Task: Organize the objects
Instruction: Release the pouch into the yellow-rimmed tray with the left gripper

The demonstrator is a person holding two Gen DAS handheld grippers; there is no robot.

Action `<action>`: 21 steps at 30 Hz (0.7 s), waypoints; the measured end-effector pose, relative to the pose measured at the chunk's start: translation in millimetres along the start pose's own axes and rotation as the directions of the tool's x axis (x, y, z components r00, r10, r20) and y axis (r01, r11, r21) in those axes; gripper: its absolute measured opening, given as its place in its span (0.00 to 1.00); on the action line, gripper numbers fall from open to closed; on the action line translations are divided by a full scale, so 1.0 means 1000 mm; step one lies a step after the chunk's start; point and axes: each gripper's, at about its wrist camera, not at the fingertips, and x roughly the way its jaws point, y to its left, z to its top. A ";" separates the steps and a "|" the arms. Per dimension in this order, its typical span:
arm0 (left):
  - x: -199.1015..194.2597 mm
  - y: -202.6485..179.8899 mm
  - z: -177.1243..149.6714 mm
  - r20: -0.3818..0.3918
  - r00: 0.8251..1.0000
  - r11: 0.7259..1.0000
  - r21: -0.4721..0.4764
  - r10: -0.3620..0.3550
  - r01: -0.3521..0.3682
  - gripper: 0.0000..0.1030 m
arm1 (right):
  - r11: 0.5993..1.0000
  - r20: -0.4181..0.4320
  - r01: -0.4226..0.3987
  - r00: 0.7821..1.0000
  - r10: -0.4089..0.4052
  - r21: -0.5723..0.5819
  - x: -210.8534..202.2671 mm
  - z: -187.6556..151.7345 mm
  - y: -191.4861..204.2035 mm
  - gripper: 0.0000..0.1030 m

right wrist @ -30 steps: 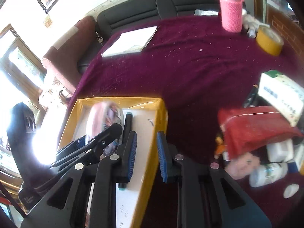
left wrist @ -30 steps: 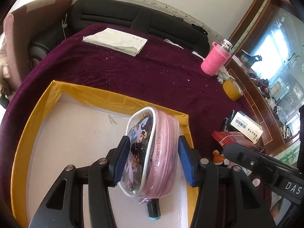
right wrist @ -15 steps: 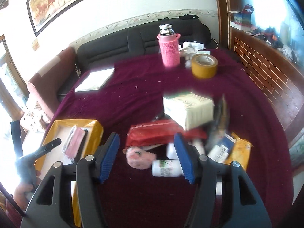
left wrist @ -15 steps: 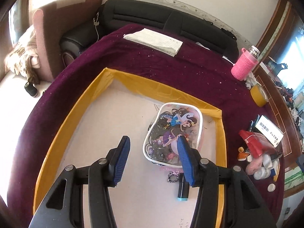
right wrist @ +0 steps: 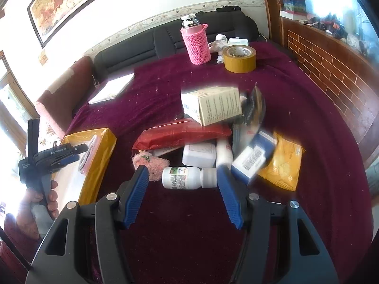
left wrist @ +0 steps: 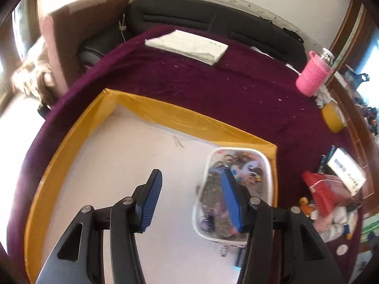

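A clear cartoon-print pouch (left wrist: 246, 177) with pink trim lies flat in the right corner of the yellow-rimmed box (left wrist: 189, 120), over a dark pen (left wrist: 239, 258). My left gripper (left wrist: 191, 174) hovers open above the box floor, its right finger in front of the pouch, nothing between the pads. My right gripper (right wrist: 182, 170) stands open over the maroon cloth, just short of a lying white bottle (right wrist: 187, 178) at the near edge of a pile. Nothing is between its pads. The right wrist view also shows the box (right wrist: 101, 156) at far left.
The pile holds a pink fluffy thing (right wrist: 151, 162), a red pouch (right wrist: 182, 133), a white carton (right wrist: 213, 105), a blue-white box (right wrist: 251, 161) and a yellow packet (right wrist: 284, 163). Behind stand a pink-sleeved flask (right wrist: 196, 42) and a tape roll (right wrist: 240, 59). Folded paper (left wrist: 187, 46) lies far back.
The left gripper let go of the pouch, which fell flat into the box, then drew left of it. The right gripper opened and swung right from the box to the pile.
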 end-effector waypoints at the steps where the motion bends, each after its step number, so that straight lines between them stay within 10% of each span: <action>1: -0.005 0.001 0.000 0.014 0.999 0.999 0.016 0.038 -0.039 0.44 | 1.000 0.007 0.006 1.000 -0.006 0.000 -0.004 0.001 0.000 0.57; 6: -0.040 -0.015 -0.005 0.080 0.992 0.994 0.055 -0.098 0.093 0.45 | 1.000 0.174 -0.005 0.985 0.006 -0.006 -0.042 0.004 0.000 0.61; 9: -0.039 -0.048 -0.009 0.071 0.992 0.983 0.161 -0.101 0.089 0.50 | 0.996 0.324 -0.082 0.944 0.067 0.033 -0.061 -0.006 -0.009 0.96; 13: -0.021 -0.061 -0.013 0.147 0.983 0.961 0.237 0.112 -0.145 0.50 | 0.993 0.222 -0.032 0.975 0.006 0.114 -0.044 -0.012 -0.023 0.96; 21: -0.092 -0.042 -0.029 0.183 0.976 0.979 0.183 -0.122 0.088 0.52 | 0.986 0.144 0.087 0.984 -0.107 0.139 -0.026 0.004 -0.053 0.96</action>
